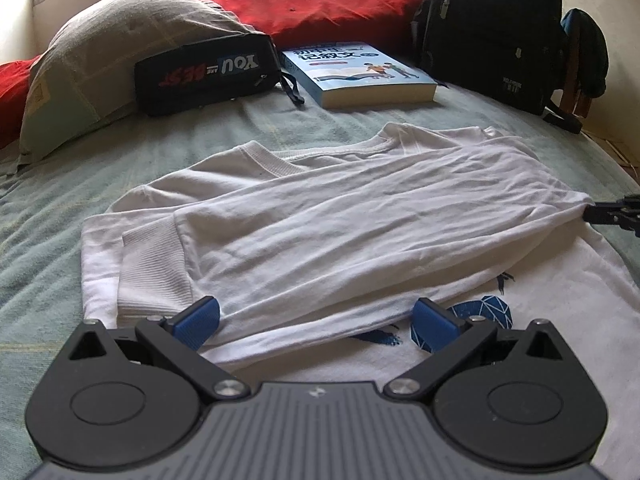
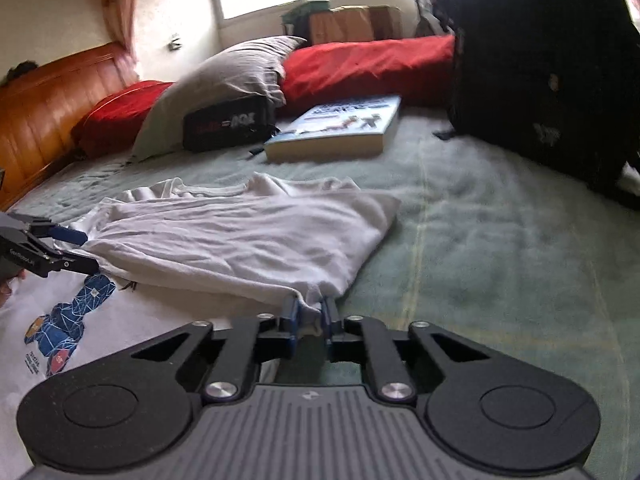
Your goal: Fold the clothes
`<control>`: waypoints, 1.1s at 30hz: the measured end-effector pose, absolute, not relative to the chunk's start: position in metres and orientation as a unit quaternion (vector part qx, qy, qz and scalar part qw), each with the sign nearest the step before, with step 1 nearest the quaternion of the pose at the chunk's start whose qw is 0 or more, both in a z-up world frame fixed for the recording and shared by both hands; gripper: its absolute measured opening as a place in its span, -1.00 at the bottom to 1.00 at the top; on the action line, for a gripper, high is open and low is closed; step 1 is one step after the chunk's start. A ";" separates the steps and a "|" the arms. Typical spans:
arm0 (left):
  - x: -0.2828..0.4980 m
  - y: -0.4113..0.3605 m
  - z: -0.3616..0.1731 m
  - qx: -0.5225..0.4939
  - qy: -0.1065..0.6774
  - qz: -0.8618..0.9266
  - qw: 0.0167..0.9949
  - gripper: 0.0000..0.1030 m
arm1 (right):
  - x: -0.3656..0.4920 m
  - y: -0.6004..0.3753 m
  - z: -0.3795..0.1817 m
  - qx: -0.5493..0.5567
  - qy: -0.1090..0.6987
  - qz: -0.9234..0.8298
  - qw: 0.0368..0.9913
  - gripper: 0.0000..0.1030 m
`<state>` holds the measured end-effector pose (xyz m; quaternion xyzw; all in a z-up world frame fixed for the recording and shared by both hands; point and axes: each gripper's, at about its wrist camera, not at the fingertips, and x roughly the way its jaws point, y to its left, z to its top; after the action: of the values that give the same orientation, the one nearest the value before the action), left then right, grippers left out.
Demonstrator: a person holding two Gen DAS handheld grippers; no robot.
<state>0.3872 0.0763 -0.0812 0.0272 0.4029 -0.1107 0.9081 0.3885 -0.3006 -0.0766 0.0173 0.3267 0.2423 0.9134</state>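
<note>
White cotton long-sleeved shirt (image 1: 320, 216) lies part-folded mid-bed on the green sheet (image 2: 480, 220): light, limp, wrinkle-prone. Right gripper (image 2: 310, 314) pinches its right folded corner; left gripper (image 1: 316, 320) hovers spread over the near edge.

One white long-sleeved cotton top (image 1: 320, 216) printed with a blue faceted design, one pale green bedspread (image 2: 480, 240), two red cushions (image 1: 320, 8) (image 2: 116, 116), one grey pillow (image 1: 100, 60), one black zipped pouch (image 1: 204, 76), one blue-covered paperback book (image 1: 360, 72), one black backpack (image 1: 492, 28), two black-and-blue grippers (image 1: 316, 322) (image 2: 309, 312)
</note>
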 end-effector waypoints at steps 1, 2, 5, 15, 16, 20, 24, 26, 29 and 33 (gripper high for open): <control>0.387 0.077 -0.082 0.028 0.402 -0.112 0.908 0.98 | 0.384 -0.303 -0.077 0.024 0.330 0.235 0.914 -0.79; 0.386 0.077 -0.082 0.029 0.403 -0.112 0.908 0.98 | 0.379 -0.306 -0.079 0.031 0.338 0.225 0.913 -0.86; 0.384 0.077 -0.079 0.032 0.403 -0.111 0.908 0.98 | 0.371 -0.316 -0.082 0.040 0.356 0.207 0.911 -0.97; 0.405 0.087 -0.071 -0.011 0.384 -0.075 0.920 0.98 | 0.400 -0.275 -0.059 0.031 0.331 0.222 0.916 -0.87; 0.407 0.090 -0.078 -0.004 0.394 -0.059 0.917 0.98 | 0.405 -0.273 -0.070 0.020 0.349 0.211 0.913 -0.87; 0.394 0.104 -0.080 0.007 0.390 -0.055 0.919 0.99 | 0.403 -0.285 -0.071 0.045 0.354 0.197 0.913 -0.86; 0.398 0.103 -0.069 0.016 0.368 -0.054 0.928 0.98 | 0.408 -0.269 -0.053 0.033 0.336 0.202 0.919 -0.68; 0.407 0.101 -0.078 0.004 0.390 -0.055 0.919 0.98 | 0.418 -0.255 -0.052 0.029 0.337 0.209 0.917 -0.46; 0.407 0.104 -0.086 -0.003 0.404 -0.056 0.913 0.99 | 0.424 -0.251 -0.064 0.032 0.369 0.196 0.908 0.02; 0.387 0.117 -0.055 0.005 0.404 -0.029 0.914 0.98 | 0.411 -0.265 -0.057 0.048 0.392 0.165 0.904 0.11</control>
<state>0.3874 0.1170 -0.0553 0.0050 0.4037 -0.0285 0.9144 0.4115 -0.2652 -0.0573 0.0483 0.3917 0.1652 0.9039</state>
